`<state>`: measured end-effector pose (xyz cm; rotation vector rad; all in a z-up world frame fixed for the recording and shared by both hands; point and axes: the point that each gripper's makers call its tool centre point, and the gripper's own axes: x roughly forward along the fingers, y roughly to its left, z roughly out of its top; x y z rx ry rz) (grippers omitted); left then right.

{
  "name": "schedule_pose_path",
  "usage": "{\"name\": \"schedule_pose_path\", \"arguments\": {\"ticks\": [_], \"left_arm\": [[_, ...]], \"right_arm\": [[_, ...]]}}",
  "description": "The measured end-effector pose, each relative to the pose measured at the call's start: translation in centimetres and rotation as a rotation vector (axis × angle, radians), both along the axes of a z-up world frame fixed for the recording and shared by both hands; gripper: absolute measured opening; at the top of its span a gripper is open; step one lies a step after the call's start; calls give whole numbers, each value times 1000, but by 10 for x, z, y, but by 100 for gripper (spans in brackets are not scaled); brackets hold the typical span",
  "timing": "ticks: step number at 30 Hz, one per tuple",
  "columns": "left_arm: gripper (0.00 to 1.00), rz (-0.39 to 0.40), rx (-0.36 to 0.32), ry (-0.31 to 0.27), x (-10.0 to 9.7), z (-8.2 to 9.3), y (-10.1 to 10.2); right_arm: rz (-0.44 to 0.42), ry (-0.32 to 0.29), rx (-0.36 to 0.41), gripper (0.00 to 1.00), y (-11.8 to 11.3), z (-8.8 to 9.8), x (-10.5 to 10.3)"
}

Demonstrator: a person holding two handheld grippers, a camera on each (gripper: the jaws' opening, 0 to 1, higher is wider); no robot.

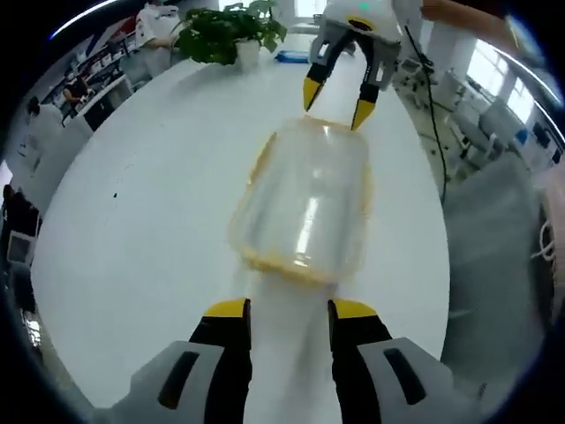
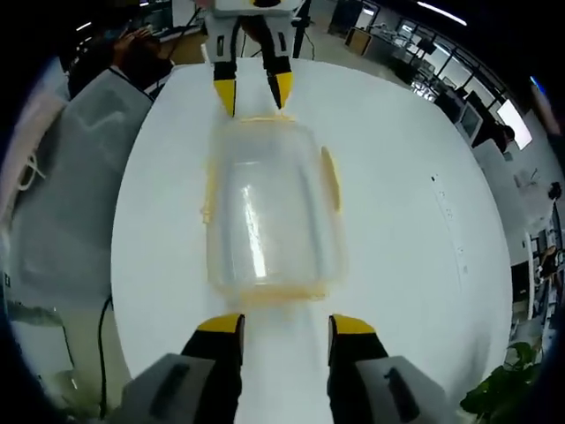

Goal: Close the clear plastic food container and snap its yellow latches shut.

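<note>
A wide white desk [image 1: 159, 203] carries everything, with a potted plant [image 1: 231, 34] at its far edge in the left gripper view. In the middle of the desk lies the clear plastic food container [image 1: 305, 208], its lid seemingly set on top and the yellow latches [image 2: 329, 177] lying along its rim; whether any of them is already snapped I cannot tell. It sits between the two tools, which face each other across it. The left tool [image 1: 290, 309] has its jaws apart and empty, just short of the near end. The right tool [image 2: 286, 325] is likewise spread and empty at the opposite end. The box looks light, thin-walled and slick, likely to skid on the smooth desk, so one tool should probably steady it while the other presses each latch by its outer flap.
</note>
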<state>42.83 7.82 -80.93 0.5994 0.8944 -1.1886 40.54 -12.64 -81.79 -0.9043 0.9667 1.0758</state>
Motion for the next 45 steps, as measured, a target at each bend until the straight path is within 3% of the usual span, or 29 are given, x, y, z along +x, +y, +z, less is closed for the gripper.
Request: {"name": "schedule_pose_path", "arguments": {"ticks": [4, 8, 13, 15, 21, 25, 28, 30, 35, 41, 45], "left_arm": [[32, 112, -93, 57, 5, 12, -2], [30, 197, -91, 53, 11, 14, 1], [33, 289, -197, 88, 13, 20, -13], [33, 300, -199, 83, 14, 19, -15], [33, 352, -222, 118, 11, 10, -25], [32, 394, -218, 129, 14, 1, -24], [31, 397, -202, 136, 12, -5, -22], [31, 416, -226, 153, 12, -5, -23], [29, 413, -240, 169, 10, -5, -22], [22, 476, -315, 265, 2, -6, -26], [21, 493, -326, 277, 3, -8, -23]], "right_arm": [[-100, 14, 47, 35, 1, 6, -2], [-180, 17, 110, 35, 7, 12, -2], [-362, 42, 238, 35, 16, 19, 5], [-412, 64, 288, 35, 21, 19, 4], [-533, 98, 327, 35, 20, 10, 3], [-621, 151, 417, 35, 27, 10, 2], [-610, 134, 389, 35, 24, 6, 2], [-612, 132, 374, 35, 21, 2, 2], [-635, 154, 409, 35, 22, 2, 2], [-679, 205, 491, 33, 29, 0, 0], [-698, 230, 510, 34, 33, -2, 0]]}}
